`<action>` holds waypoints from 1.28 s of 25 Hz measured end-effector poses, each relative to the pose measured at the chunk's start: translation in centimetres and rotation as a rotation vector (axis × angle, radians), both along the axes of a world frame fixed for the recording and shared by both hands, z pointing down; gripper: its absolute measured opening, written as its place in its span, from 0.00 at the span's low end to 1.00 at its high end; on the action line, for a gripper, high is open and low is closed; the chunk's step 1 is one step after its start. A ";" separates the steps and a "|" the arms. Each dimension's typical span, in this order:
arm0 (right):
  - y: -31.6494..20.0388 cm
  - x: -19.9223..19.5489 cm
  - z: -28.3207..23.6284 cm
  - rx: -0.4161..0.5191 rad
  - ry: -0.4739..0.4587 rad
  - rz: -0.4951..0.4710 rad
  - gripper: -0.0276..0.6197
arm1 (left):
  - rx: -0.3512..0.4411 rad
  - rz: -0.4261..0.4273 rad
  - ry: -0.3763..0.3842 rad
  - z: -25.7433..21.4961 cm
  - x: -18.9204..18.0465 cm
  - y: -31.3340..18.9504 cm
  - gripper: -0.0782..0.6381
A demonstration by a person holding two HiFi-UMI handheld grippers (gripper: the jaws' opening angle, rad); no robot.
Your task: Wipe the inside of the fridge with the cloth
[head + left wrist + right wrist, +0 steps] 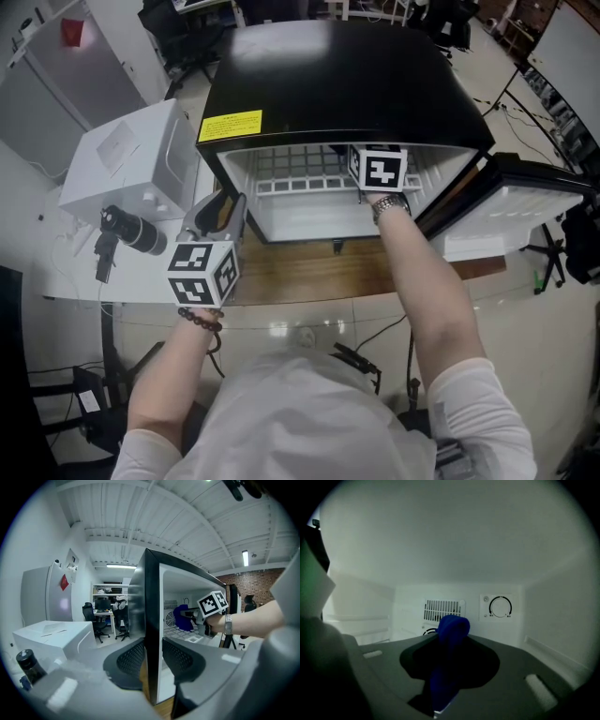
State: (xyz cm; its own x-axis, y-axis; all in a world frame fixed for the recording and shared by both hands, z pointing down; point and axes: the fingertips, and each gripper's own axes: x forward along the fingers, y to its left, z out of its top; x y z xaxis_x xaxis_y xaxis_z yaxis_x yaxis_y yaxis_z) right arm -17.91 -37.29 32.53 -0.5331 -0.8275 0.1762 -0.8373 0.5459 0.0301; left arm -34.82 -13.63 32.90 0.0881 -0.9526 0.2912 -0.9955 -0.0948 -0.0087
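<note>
While the right gripper (449, 644) pinches the cloth (451, 626) between narrow jaws inside the fridge (337, 84), a vent (443, 609) ahead and a dial (500, 606) to their right, the left gripper (152, 648) clamps the fridge's side wall above a wooden table (309, 272).

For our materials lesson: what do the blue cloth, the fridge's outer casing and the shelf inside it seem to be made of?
Blue cloth: soft woven or microfibre fabric, matt; it folds and bunches. Fridge casing: smooth glossy black, probably painted metal or plastic; it mirrors light. Shelf: white grid of thin bars, likely coated wire, though the look leaves that open.
</note>
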 end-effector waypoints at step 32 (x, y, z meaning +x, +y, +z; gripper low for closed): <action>-1.1 7.9 0.5 -0.040 0.018 0.193 0.20 | 0.010 -0.012 0.015 0.0 0.1 0.0 0.27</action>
